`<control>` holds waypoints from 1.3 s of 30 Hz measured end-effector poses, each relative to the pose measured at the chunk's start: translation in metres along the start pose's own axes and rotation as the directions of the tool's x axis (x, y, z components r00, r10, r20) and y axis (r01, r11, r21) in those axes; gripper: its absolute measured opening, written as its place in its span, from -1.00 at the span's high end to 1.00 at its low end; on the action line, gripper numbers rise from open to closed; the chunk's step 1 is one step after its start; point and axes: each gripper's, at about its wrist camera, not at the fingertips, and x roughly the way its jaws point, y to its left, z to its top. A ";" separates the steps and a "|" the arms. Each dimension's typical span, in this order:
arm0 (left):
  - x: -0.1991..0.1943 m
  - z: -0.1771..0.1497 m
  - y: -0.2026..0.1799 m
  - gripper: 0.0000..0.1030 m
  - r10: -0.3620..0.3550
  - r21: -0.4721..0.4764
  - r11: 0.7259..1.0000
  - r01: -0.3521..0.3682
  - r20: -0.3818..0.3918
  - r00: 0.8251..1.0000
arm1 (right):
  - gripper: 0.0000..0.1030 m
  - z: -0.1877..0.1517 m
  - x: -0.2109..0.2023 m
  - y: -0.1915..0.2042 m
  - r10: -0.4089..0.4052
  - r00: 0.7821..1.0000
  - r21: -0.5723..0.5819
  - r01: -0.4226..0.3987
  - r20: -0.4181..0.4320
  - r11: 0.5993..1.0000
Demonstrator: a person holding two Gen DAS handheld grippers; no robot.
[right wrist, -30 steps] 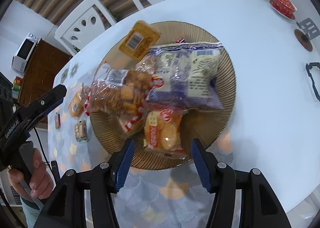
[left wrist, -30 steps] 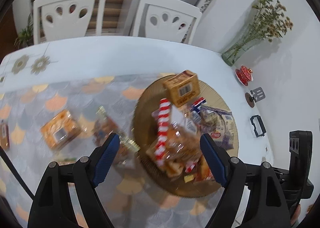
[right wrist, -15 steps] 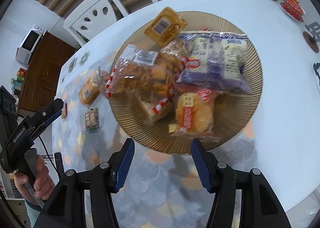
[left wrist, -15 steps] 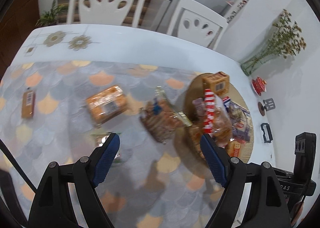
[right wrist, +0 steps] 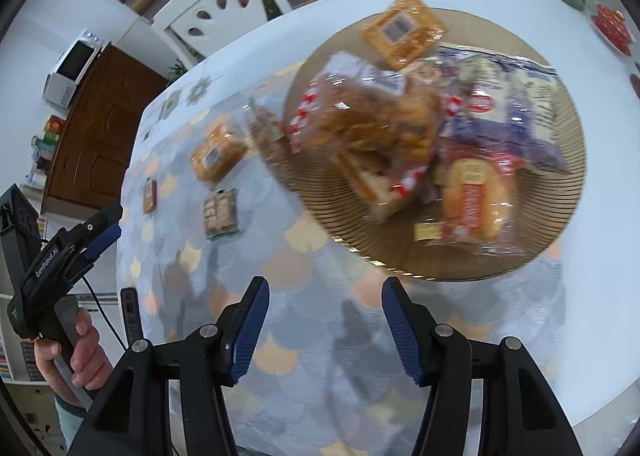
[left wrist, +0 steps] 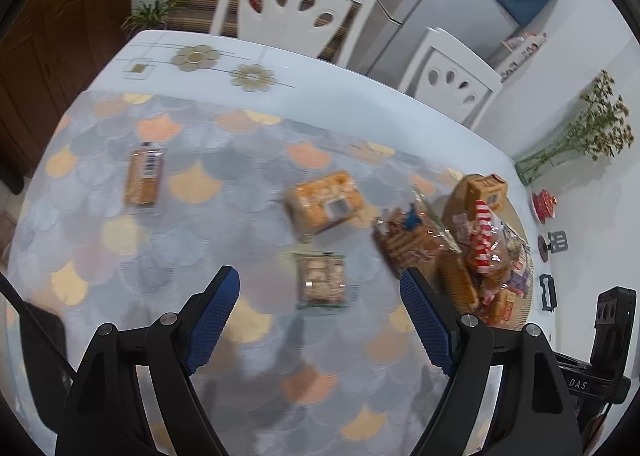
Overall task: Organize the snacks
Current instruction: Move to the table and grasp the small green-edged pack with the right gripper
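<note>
A brown ribbed plate [right wrist: 440, 272] holds several snacks: a red-and-white striped bag [right wrist: 372, 128], a purple pack [right wrist: 516, 96], an orange square pack [right wrist: 404, 30] and a yellow cake pack [right wrist: 476, 196]. On the scale-patterned cloth lie a small green-edged packet [left wrist: 322, 282], an orange bread pack [left wrist: 326, 202], a slim brown bar [left wrist: 144, 176] and a clear biscuit bag [left wrist: 408, 240] against the plate's edge. My left gripper [left wrist: 317, 273] hangs open above the small packet. My right gripper [right wrist: 325, 288] is open over bare cloth, just short of the plate rim.
Two white chairs [left wrist: 288, 4] stand behind the table. At the far right are a vase of dried flowers [left wrist: 576, 144], a red lidded cup [left wrist: 544, 204] and a black clip [left wrist: 547, 292]. A hand [right wrist: 86, 352] holds the left gripper near the table's left edge.
The left gripper has swung left from over the plate to over the cloth and rolled; the small packet now lies in line with its fingers. The right gripper has drawn back from the plate.
</note>
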 end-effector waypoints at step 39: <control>0.092 0.065 0.155 -0.49 0.145 -0.051 0.988 -0.149 -0.067 0.987 | -0.10 0.038 0.166 0.137 -0.126 0.988 -0.127 0.114 -0.089 0.985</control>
